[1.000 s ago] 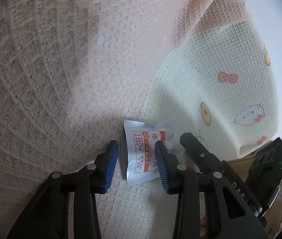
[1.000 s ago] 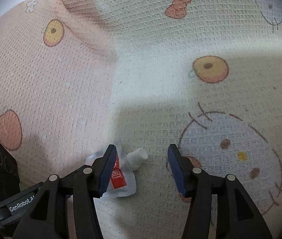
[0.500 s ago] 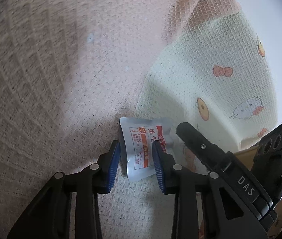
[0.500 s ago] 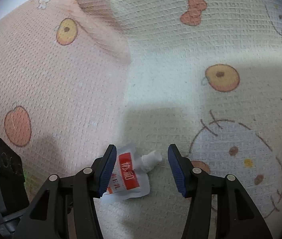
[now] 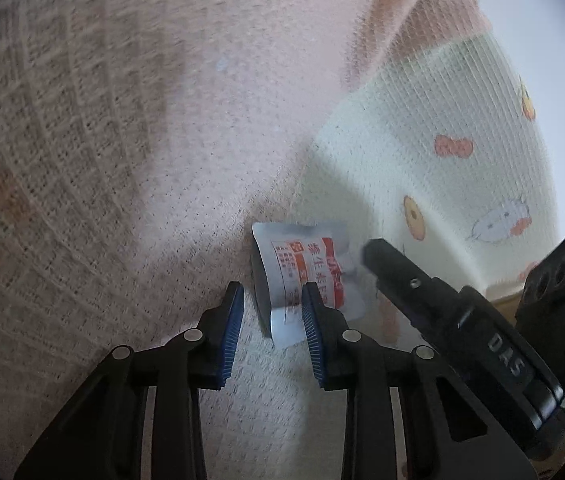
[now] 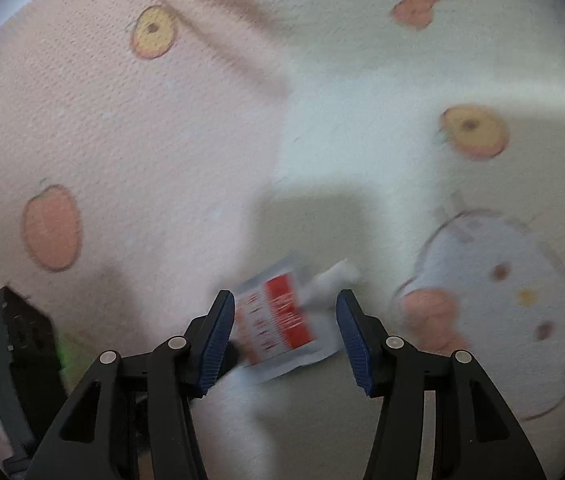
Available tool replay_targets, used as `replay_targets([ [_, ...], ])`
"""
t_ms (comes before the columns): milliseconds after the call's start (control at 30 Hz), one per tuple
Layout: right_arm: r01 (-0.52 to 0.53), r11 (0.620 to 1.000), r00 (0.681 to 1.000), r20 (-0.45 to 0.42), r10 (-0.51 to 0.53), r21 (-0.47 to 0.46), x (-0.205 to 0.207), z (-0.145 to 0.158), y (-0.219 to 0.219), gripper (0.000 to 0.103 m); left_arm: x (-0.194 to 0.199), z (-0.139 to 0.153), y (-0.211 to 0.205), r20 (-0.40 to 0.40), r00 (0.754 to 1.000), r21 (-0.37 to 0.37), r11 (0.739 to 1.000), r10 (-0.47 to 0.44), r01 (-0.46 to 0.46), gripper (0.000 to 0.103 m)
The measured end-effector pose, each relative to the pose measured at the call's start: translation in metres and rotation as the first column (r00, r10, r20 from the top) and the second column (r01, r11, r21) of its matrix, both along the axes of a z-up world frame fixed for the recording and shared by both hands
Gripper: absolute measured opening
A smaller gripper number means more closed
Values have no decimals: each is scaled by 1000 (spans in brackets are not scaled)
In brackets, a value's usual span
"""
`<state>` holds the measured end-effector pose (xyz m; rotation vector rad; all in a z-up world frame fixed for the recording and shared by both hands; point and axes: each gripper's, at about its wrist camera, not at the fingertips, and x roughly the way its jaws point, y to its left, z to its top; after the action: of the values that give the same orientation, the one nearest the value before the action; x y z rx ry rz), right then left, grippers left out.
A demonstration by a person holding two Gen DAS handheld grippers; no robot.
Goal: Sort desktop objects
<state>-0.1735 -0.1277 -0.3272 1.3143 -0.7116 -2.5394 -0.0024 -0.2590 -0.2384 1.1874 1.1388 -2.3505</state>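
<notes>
Left wrist view: left hand-held gripper (image 5: pixel 270 310) hangs over a small white-and-red spouted pouch (image 5: pixel 302 268) lying on a waffle-weave blanket (image 5: pixel 122 140), pink on one side, cream with cartoon prints on the other. Jaws have just been closing; the pouch's near corner sits between them. Right pad (image 5: pixel 312 332) overlaps the pouch edge, left pad is apart from it, so no clamp yet. Right hand-held gripper's black finger sits just beside the pouch on the cream side.

Right wrist view (blurred): right hand-held gripper (image 6: pixel 284 332) has its jaws apart, the pouch (image 6: pixel 282 316) between them, spout toward the right pad. Left pad (image 6: pixel 218 336) is at the pouch's edge; contact unclear.
</notes>
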Motion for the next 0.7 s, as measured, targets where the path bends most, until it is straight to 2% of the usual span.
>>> replay_targets([
  [133,143,989,990,-18,-142,38,1,2,19,51,-3,0,-9,-19,1000,23,999,23,-23,32],
  [233,174,984,985,-26,-173,37,-3,0,21,51,-7,0,-12,-14,1000,15,1000,20,-20,32],
  [333,159,987,987,-9,-159,-2,-10,-7,16,50,-11,0,-11,-12,1000,-5,1000,11,-11,32],
  [400,153,988,988,-28,-153,-13,-9,-7,14,51,-12,0,-11,-17,1000,-9,1000,13,-13,32],
  [533,111,994,993,-49,-111,-10,-22,-7,4,50,-12,-2,-12,-24,999,-4,1000,28,-28,29],
  [700,99,995,995,-12,-99,16,-25,-9,-3,51,-9,-3,-15,-38,999,12,999,38,-38,28],
])
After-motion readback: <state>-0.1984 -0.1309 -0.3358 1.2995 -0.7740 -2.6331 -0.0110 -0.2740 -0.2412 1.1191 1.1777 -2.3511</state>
